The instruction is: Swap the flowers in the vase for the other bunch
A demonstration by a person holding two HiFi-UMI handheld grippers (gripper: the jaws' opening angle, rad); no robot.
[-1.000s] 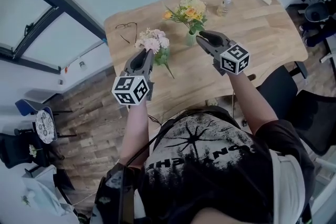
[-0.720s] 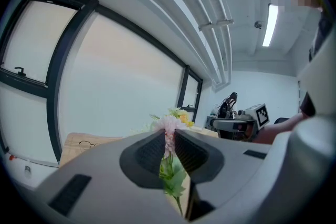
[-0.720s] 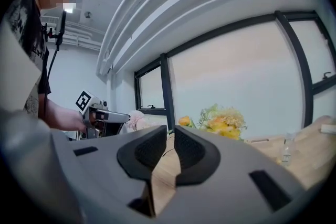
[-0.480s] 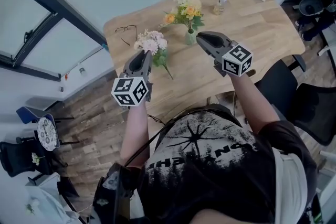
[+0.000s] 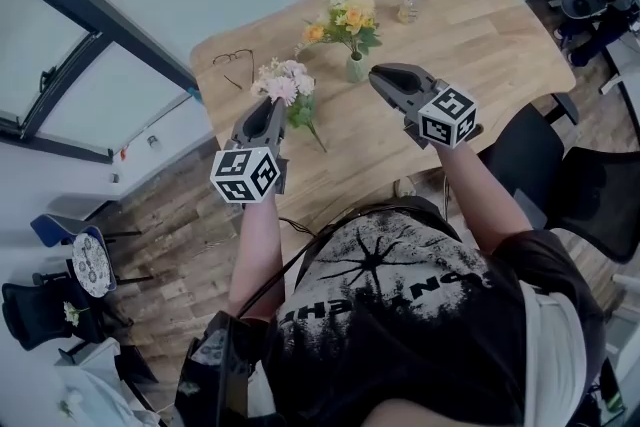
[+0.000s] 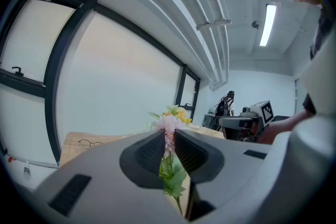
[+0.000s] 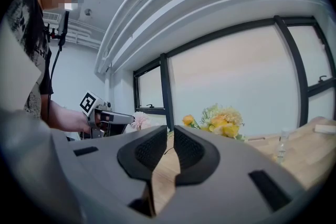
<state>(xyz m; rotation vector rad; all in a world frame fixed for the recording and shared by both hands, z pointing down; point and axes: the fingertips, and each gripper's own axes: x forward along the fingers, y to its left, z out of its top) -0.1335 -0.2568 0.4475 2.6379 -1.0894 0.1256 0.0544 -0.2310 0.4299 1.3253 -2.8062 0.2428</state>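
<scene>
— What sits between the jaws of the left gripper?

— The pink bunch. The pads pinch its stem, with the blooms at the jaw tips and the leaves lower in the gap.

— Which way does it run?

— Close to upright: heads up, stem end down, slanting a little toward the person's right.

— And the right gripper?

— Its jaws have just been closing and stand almost together, with nothing between them. The tips are just beside the vase. There the yellow bunch stands upright on the wooden table.
</scene>
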